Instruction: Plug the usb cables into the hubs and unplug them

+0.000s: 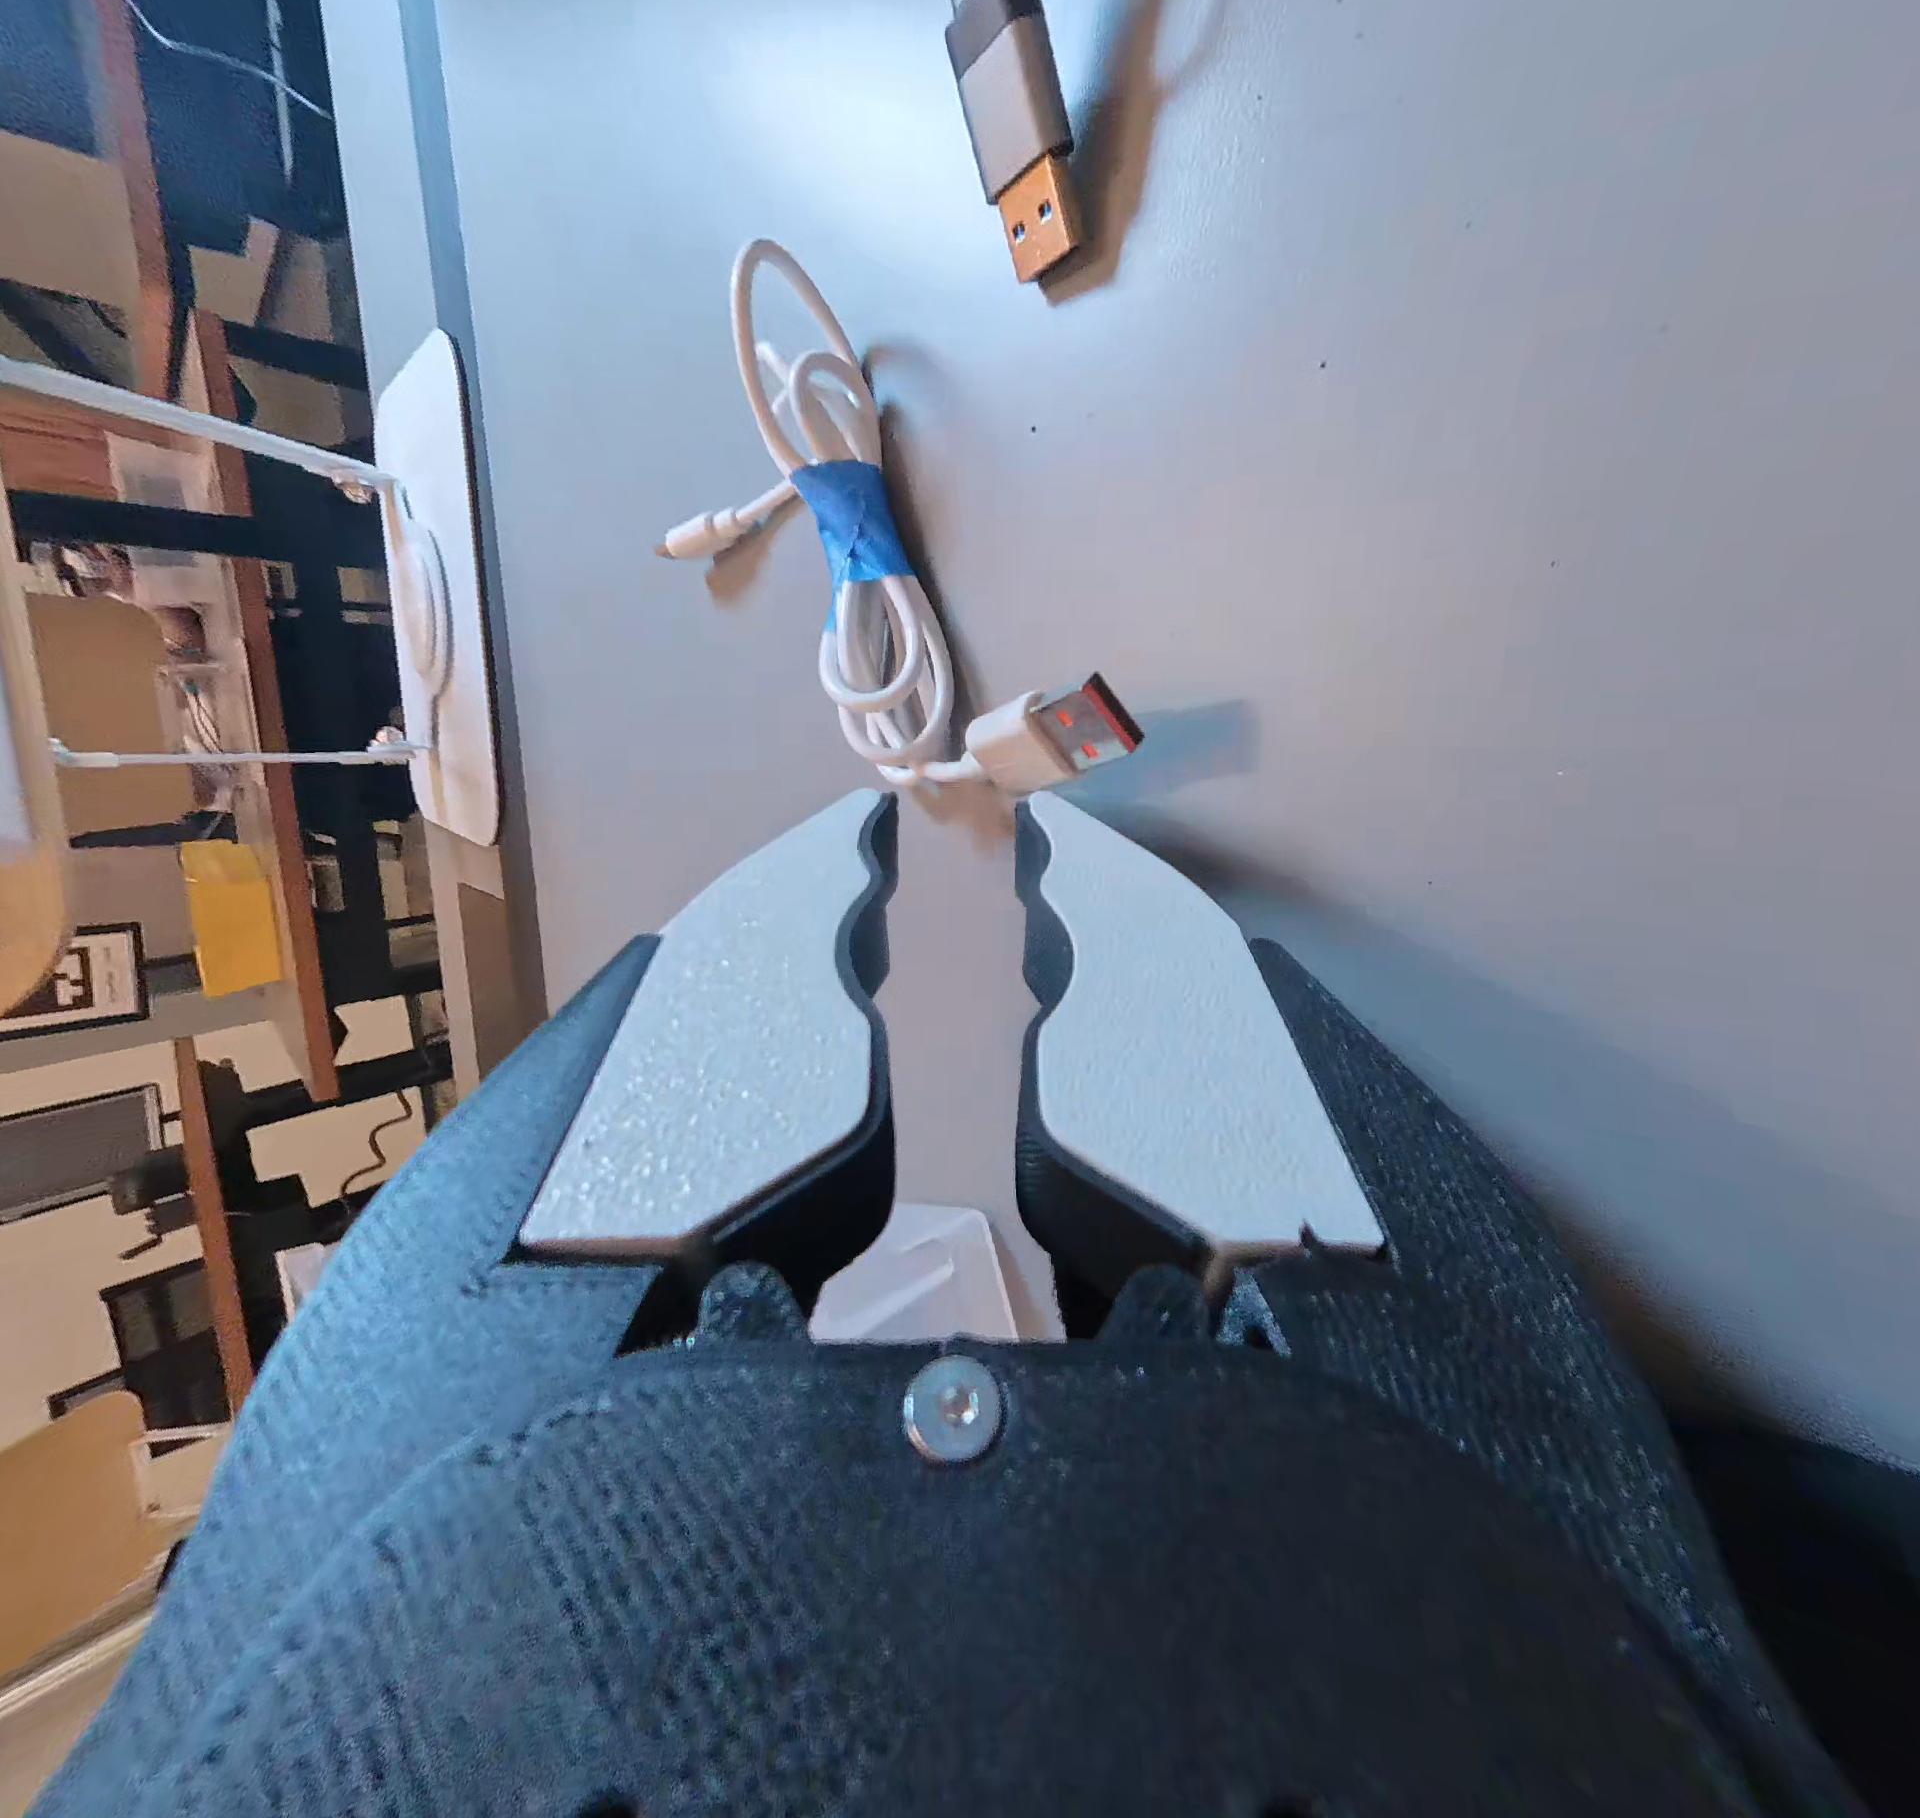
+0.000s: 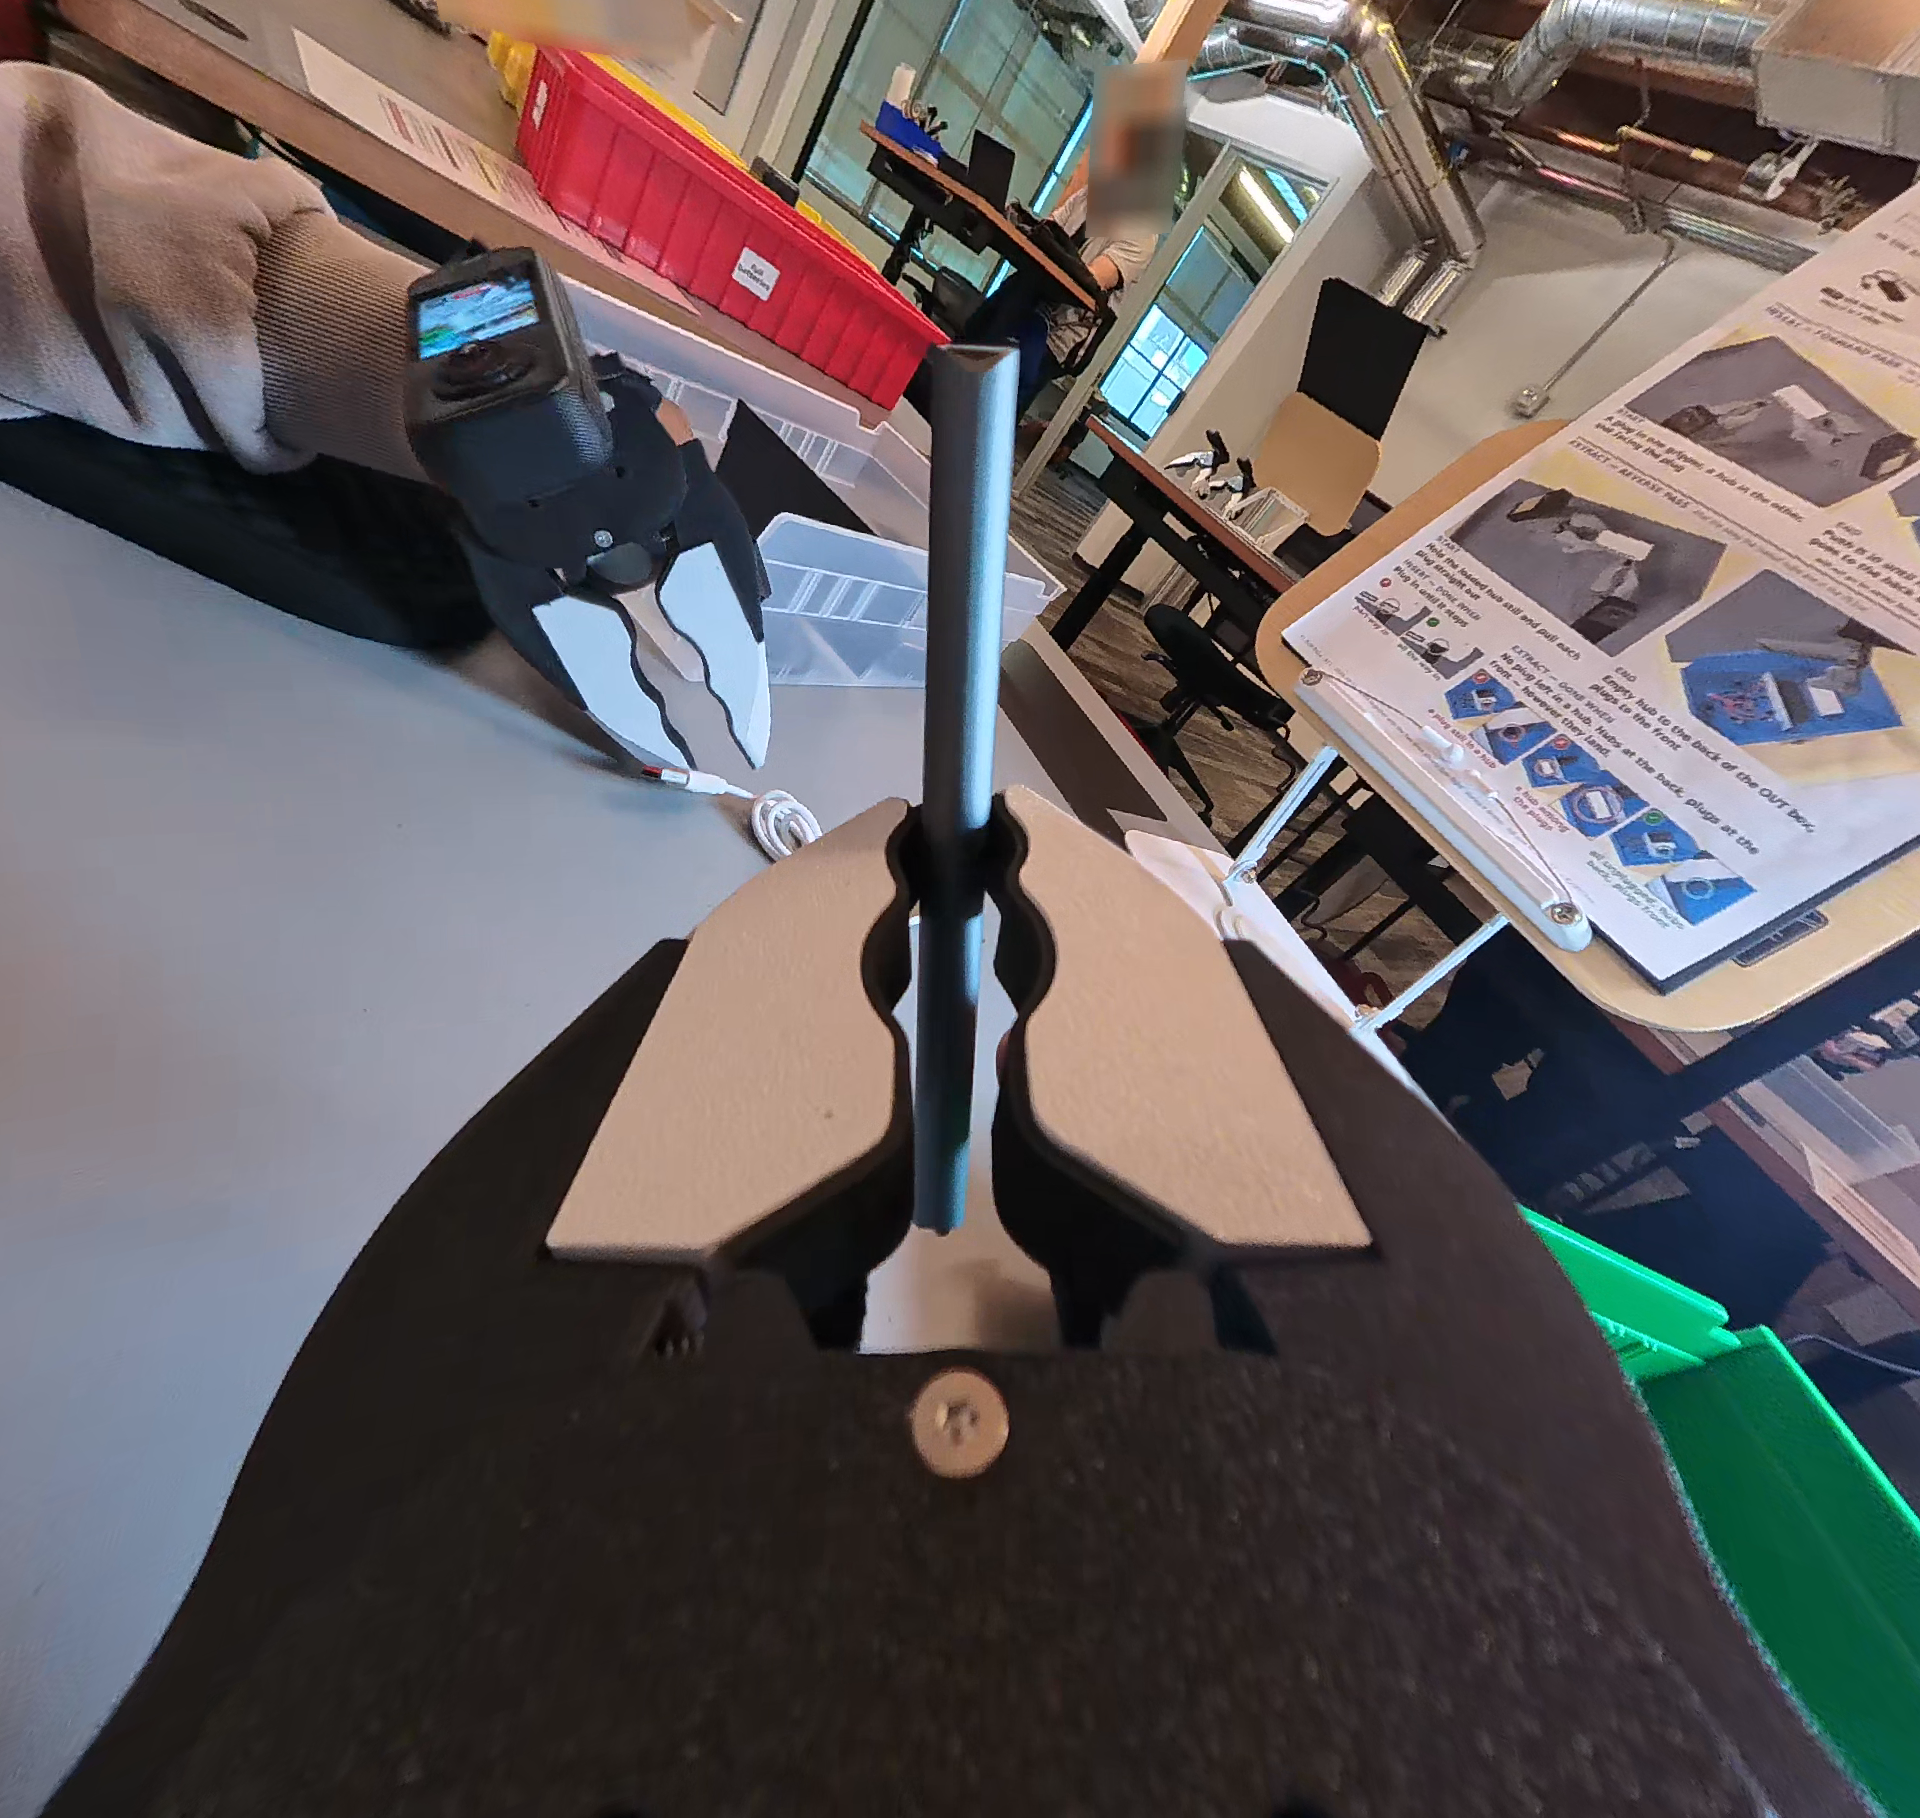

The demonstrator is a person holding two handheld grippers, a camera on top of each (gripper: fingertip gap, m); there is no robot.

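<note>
1. Left wrist view: the left gripper (image 1: pixel 954 807) is seen from behind, its two white fingers (image 1: pixel 748 1020) parted with a clear gap between them, and nothing is held.
2. Just beyond the fingertips a coiled white USB cable (image 1: pixel 868 625) is laid on the grey table (image 1: pixel 1507 521). The coil is bound with a strip of blue tape (image 1: pixel 847 521).
3. The cable's USB-A plug (image 1: pixel 1055 734), with a red insert, is found at the near end, just ahead of the right fingertip and apart from it. The smaller plug (image 1: pixel 696 532) sticks out to the left of the tape.
4. Farther off, near the top of the view, a grey adapter with a gold-coloured USB-A plug (image 1: pixel 1023 137) is laid on the table, well apart from the white cable.
5. A white pad (image 1: pixel 442 584) is seen at the table's left edge.
6. Right wrist view: the right gripper (image 2: pixel 954 833) is closed on a slim grey hub (image 2: pixel 961 625), which is clamped edge-on between the fingertips and stands up ahead of them.
7. In the same view the left gripper (image 2: pixel 698 729) is seen farther off, held by a gloved hand (image 2: pixel 717 511) in a grey sleeve (image 2: pixel 156 262), its tips pointed down at the table beside the white cable (image 2: pixel 774 818).
8. A red bin (image 2: pixel 707 230) is seen on a table behind, an instruction board (image 2: pixel 1621 646) to the right, and a green bin (image 2: pixel 1766 1456) at the lower right.
</note>
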